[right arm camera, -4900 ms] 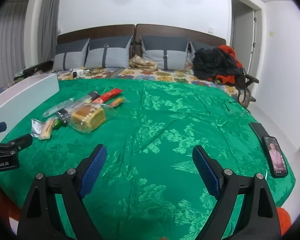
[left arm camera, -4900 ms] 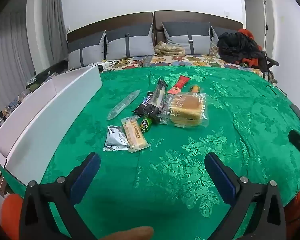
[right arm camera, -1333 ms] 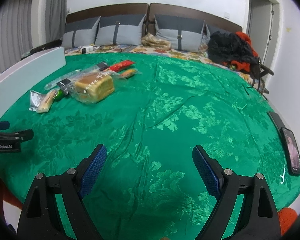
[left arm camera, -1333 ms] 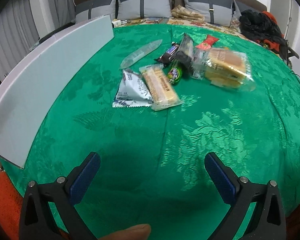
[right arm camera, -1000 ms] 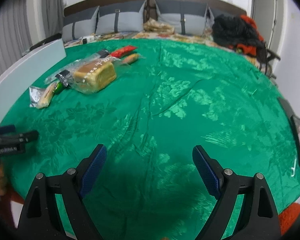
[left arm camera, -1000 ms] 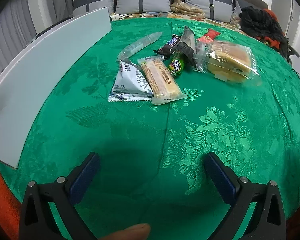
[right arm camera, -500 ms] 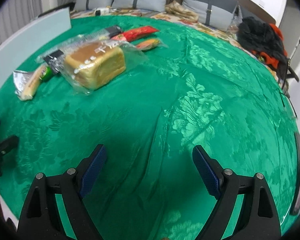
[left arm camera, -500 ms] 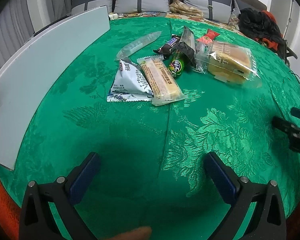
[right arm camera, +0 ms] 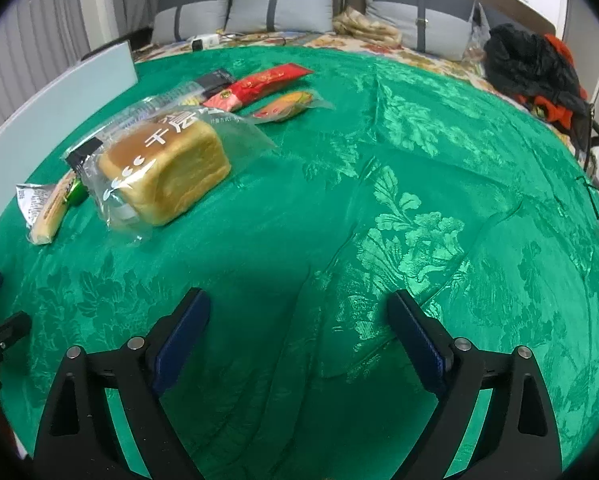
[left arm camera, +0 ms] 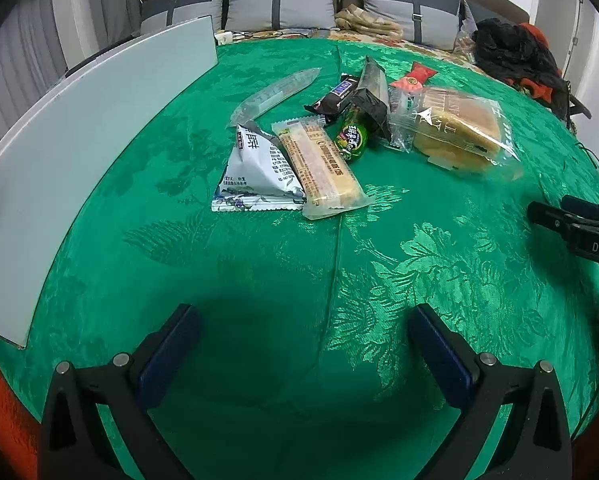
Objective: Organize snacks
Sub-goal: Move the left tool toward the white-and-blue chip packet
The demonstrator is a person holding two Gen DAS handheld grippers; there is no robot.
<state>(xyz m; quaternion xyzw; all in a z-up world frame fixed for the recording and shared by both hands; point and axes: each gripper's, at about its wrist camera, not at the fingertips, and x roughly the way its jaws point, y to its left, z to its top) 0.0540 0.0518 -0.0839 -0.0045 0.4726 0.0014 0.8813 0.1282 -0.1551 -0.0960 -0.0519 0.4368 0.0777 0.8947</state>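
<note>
Since half a second ago the right gripper has moved closer to the bagged bread loaf, which looms larger; the left gripper has barely shifted. Both grippers' fingers are spread apart and empty. The snacks lie clustered on the green bedspread. "DAS" shows on the right gripper's body.

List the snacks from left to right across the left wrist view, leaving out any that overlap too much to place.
Silver-white foil packet → long biscuit bar in clear wrap → round green candy pack → bagged bread loaf. The clear tube pack, the dark bars and the red packet lie further back, spanning these columns, so they are left out.
</note>
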